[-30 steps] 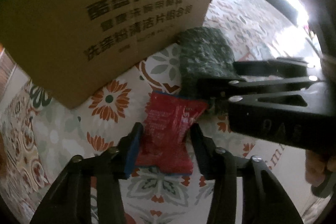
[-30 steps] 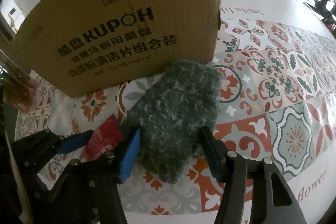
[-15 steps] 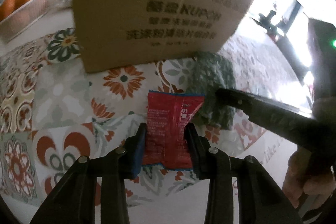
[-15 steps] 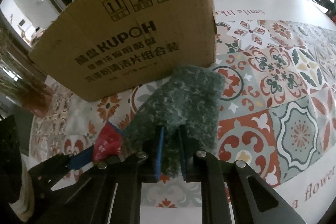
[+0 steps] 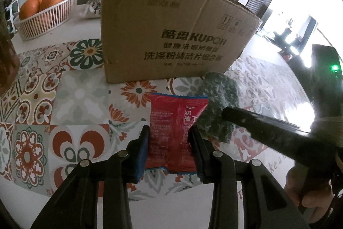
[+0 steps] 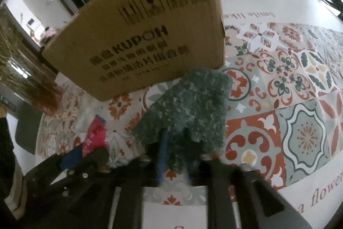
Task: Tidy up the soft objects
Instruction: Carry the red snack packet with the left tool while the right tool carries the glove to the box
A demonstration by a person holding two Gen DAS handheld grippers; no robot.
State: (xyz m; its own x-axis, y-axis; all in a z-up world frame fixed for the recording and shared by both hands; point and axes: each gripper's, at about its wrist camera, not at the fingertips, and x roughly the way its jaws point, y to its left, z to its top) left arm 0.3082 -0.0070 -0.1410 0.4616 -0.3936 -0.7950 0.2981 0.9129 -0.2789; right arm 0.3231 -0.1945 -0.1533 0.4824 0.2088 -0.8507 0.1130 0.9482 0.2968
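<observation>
My left gripper is shut on a red snack packet and holds it above the patterned tablecloth, in front of a brown cardboard box. My right gripper is shut on a dark green fuzzy cloth, lifted in front of the same box. The cloth hangs just right of the packet in the left wrist view, with the right gripper's arm behind it. The packet and left gripper show at the lower left of the right wrist view.
A white basket of oranges stands at the back left of the table. A vase of dried grass stands left of the box. The patterned tablecloth stretches to the right.
Both grippers have risen from the table, the left with the red packet and the right with the green cloth. The right gripper closed on the cloth a second ago.
</observation>
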